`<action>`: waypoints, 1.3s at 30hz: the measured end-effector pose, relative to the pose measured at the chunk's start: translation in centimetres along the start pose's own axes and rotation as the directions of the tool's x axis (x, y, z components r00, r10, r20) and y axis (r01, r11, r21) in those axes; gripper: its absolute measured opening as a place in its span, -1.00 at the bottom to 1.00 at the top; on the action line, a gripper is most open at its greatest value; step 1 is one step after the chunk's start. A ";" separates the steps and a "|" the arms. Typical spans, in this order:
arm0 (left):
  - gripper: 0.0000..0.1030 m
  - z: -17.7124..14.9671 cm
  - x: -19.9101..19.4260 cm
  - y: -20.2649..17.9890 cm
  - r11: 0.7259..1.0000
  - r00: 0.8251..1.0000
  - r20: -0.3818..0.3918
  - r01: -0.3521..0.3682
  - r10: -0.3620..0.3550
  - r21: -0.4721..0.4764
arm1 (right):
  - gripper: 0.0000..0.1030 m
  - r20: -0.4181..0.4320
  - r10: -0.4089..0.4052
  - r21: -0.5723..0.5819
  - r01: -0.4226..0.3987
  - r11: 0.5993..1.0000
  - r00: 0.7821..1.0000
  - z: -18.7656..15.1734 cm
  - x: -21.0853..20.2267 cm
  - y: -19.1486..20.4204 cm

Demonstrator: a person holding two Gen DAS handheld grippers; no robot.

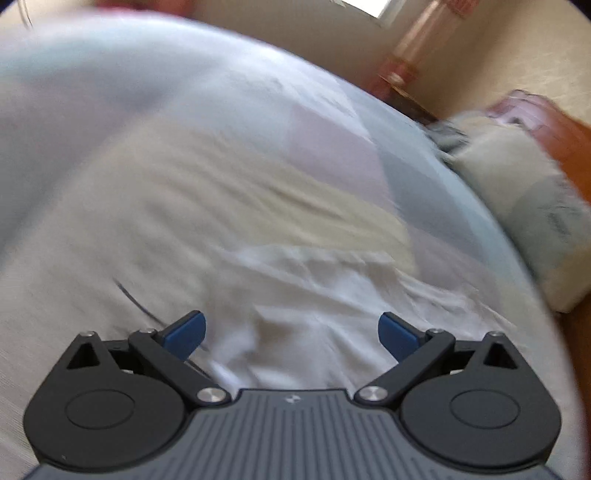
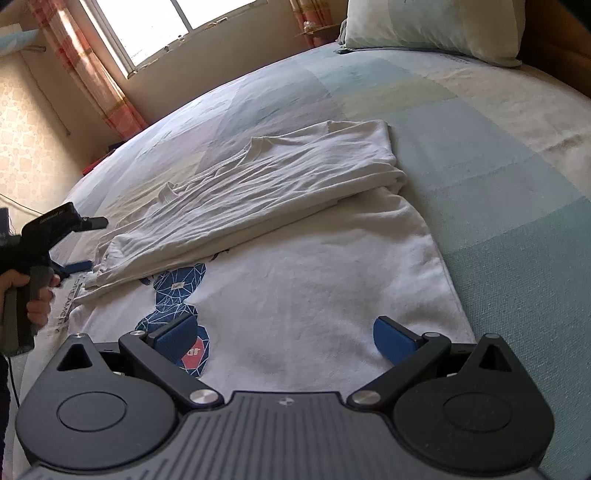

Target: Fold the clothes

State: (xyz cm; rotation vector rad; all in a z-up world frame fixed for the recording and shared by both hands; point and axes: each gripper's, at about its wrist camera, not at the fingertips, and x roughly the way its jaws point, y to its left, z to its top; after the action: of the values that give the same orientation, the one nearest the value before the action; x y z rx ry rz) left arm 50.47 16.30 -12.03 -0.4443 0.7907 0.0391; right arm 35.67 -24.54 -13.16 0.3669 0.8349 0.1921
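- White T-shirt (image 2: 314, 280): spread flat on the bed (image 2: 498, 155), printed side up, with a blue geometric print (image 2: 177, 284) and a small red patch near the lower left of the right wrist view.
- One part of the shirt is folded over the rest; this wrinkled upper layer (image 2: 258, 177) runs diagonally from the near left toward the far right, and its lower edge partly covers the print.
- Bed cover: pale blocks of blue, cream and lilac; a pillow (image 2: 436, 26) lies at the far end, and a window with orange-checked curtains (image 2: 85, 70) stands beyond the bed.
- Right gripper (image 2: 284, 338): blue fingers wide apart, nothing between them, over the near plain part of the shirt; contact with the cloth cannot be told.
- Left gripper (image 1: 291, 334): fingers wide apart and empty above rumpled white cloth; this view is blurred.
- In the right wrist view the left gripper (image 2: 79, 266) sits at the shirt's left edge, held by a hand (image 2: 35, 295).
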 end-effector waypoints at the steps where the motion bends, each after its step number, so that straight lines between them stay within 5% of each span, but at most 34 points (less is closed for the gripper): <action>1: 0.93 0.3 0.2 0.0 1.000 1.000 -0.009 0.028 -0.028 -0.014 | 1.00 -0.002 -0.001 0.002 0.001 1.000 1.000 0.0 0.0 0.0; 6: 0.94 1.1 1.8 -0.3 0.990 0.990 -0.043 0.128 -0.131 -0.056 | 1.00 -0.016 -0.001 -0.021 0.001 1.000 1.000 -0.3 -0.1 0.6; 15: 0.94 2.4 2.7 1.6 0.994 1.000 0.025 0.007 -0.004 -0.109 | 1.00 -0.029 0.003 -0.047 -0.004 0.999 1.000 -0.3 0.0 0.7; 26: 0.95 -1.4 -3.3 -0.6 0.987 0.982 -0.102 0.160 -0.160 -0.010 | 1.00 -0.043 0.028 -0.005 -0.028 1.000 0.999 -0.1 -0.3 0.4; 31: 0.94 -4.3 -3.2 -0.4 0.995 0.977 -0.188 0.102 -0.104 -0.021 | 1.00 -0.057 0.047 0.011 -0.047 0.999 0.997 0.0 -0.4 0.4; 35: 0.94 -5.2 -6.4 -0.8 0.998 0.986 -0.157 0.057 -0.055 0.013 | 1.00 -0.065 0.070 0.030 -0.068 0.997 0.995 0.2 -0.8 0.3; 39: 0.95 -7.3 -10.3 -2.6 0.987 0.979 -0.153 0.144 -0.131 0.077 | 1.00 -0.061 0.101 0.043 -0.098 0.994 0.993 0.3 -1.2 0.4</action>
State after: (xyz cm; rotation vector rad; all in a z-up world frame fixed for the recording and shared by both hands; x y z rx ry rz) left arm 38.80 12.34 -8.38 -0.4213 0.9017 -0.1590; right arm 35.15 -24.62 -12.01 0.4418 0.8844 0.2814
